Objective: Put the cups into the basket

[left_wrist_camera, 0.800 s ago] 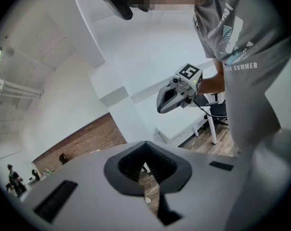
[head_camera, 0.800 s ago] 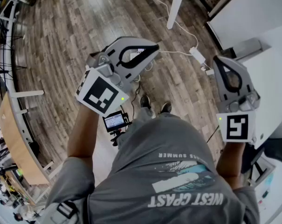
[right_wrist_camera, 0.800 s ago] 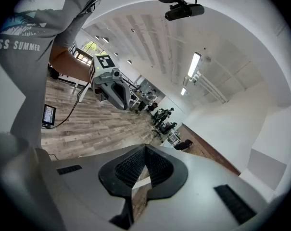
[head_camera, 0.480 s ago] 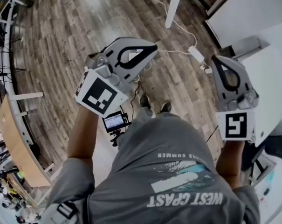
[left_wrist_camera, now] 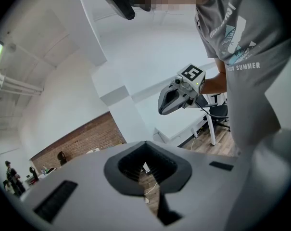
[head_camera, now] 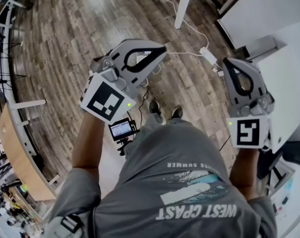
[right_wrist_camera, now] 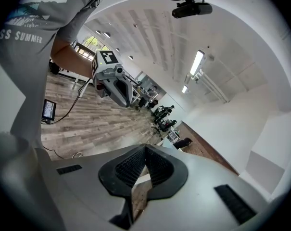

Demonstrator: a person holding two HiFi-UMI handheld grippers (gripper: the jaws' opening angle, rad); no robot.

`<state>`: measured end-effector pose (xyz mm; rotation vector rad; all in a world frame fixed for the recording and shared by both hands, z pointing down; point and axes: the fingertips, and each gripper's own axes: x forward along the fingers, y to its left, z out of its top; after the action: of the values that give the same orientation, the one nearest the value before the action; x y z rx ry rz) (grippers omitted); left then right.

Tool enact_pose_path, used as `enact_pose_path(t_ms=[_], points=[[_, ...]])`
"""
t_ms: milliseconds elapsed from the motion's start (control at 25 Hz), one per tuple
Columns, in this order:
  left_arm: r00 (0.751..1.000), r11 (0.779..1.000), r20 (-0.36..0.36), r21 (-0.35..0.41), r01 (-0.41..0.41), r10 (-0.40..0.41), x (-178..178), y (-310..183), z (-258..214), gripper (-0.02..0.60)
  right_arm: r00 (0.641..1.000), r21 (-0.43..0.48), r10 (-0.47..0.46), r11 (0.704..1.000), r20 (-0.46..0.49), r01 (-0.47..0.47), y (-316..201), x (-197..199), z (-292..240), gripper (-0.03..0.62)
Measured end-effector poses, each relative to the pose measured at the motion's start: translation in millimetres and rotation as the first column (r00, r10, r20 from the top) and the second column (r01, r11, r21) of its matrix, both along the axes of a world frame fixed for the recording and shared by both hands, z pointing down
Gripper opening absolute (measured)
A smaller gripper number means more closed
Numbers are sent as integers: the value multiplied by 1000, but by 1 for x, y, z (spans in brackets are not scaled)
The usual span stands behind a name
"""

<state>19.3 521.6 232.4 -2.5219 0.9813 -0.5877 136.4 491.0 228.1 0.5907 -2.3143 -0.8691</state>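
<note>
Head view: the left gripper [head_camera: 158, 50] and right gripper [head_camera: 233, 63] are held above wood floor [head_camera: 60, 38]. There is open floor to the left, and a white table [head_camera: 288, 78] edge lies beside the right gripper.
Left gripper view: jaws together, empty.
Right gripper view: jaws together, empty.
Cups and basket are out of sight.

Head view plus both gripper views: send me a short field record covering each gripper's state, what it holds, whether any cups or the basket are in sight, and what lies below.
left gripper: shut, nothing between the jaws, held in the air in front of the person
right gripper: shut, nothing between the jaws, held in the air
cups: not in any view
basket: not in any view
below: wooden floor, a small screen on a stand, a white cable
right side: white table
task state: not under way, nothing grasped
</note>
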Motion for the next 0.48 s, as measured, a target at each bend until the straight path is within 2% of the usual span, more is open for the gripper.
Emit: enact_pose_path(t_ms=[320,480], points=[[1000,1000,-6,-3,-6,6,-12,-6,1,-3,1000,-2,17,1000,3,-17,-3,-11,-2,14],[1000,1000,-12,-6,-13,13,-14,-24,13,-3,1000,3,29,1000,1,-29,-22,-13,9,14]])
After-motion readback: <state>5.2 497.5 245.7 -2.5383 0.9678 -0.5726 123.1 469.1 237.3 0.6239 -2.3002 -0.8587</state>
